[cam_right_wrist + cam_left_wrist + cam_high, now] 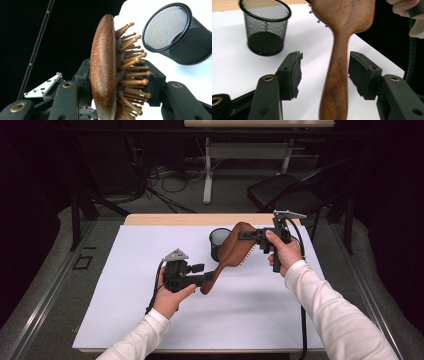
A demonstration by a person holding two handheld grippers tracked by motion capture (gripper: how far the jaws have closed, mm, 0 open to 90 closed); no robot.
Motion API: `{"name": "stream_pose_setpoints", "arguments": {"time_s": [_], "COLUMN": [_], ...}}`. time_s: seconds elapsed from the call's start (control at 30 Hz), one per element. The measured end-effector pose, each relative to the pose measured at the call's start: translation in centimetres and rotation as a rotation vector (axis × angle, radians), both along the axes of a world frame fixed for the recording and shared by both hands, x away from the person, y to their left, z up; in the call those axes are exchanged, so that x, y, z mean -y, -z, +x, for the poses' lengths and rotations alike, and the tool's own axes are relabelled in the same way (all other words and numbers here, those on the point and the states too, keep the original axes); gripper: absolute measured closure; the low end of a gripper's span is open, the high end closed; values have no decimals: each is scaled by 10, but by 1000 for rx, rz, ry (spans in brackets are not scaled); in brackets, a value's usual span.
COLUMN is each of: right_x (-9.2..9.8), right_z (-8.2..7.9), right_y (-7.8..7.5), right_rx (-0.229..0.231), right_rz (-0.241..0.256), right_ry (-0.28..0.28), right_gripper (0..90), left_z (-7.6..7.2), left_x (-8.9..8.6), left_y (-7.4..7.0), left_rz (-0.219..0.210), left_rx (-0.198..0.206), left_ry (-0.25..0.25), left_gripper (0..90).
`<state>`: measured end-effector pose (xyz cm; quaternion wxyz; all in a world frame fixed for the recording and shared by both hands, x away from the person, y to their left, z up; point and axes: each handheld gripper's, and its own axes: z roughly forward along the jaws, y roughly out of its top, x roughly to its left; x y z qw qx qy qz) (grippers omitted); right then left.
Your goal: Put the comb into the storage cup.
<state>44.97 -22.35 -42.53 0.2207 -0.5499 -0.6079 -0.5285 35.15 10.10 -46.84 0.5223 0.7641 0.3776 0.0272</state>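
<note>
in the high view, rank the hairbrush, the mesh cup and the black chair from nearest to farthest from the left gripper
1. hairbrush: its handle end sits between the open jaws of the left gripper, just to the gripper's right.
2. mesh cup: farther back on the white mat, behind the brush.
3. black chair: off the table, on the floor at the far right.

Left gripper [202,276] low with jaws spread wide, right gripper [246,235] raised higher, jaws clamped.

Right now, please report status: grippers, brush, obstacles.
Right gripper shut on hairbrush head. Left gripper open around handle. Mesh cup just behind.
</note>
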Motion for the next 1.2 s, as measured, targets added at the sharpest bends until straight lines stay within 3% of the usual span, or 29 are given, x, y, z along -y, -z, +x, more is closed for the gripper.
{"name": "stream_pose_setpoints", "arguments": {"time_s": [0.37, 1.03, 1.2], "right_x": [6, 14, 14], "right_z": [1, 4, 5], "right_y": [-6, -8, -9], "right_rx": [13, 15, 15], "right_rz": [5, -4, -12], "right_ry": [14, 38, 47], "right_gripper": [503, 503, 503], "left_z": [4, 8, 8], "left_x": [-8, -20, -25], "left_y": [-1, 2, 2], "left_rz": [-6, -15, 11], "left_rx": [4, 47, 56], "left_ry": [-47, -140, -172], "left_gripper": [391, 348, 348]}}
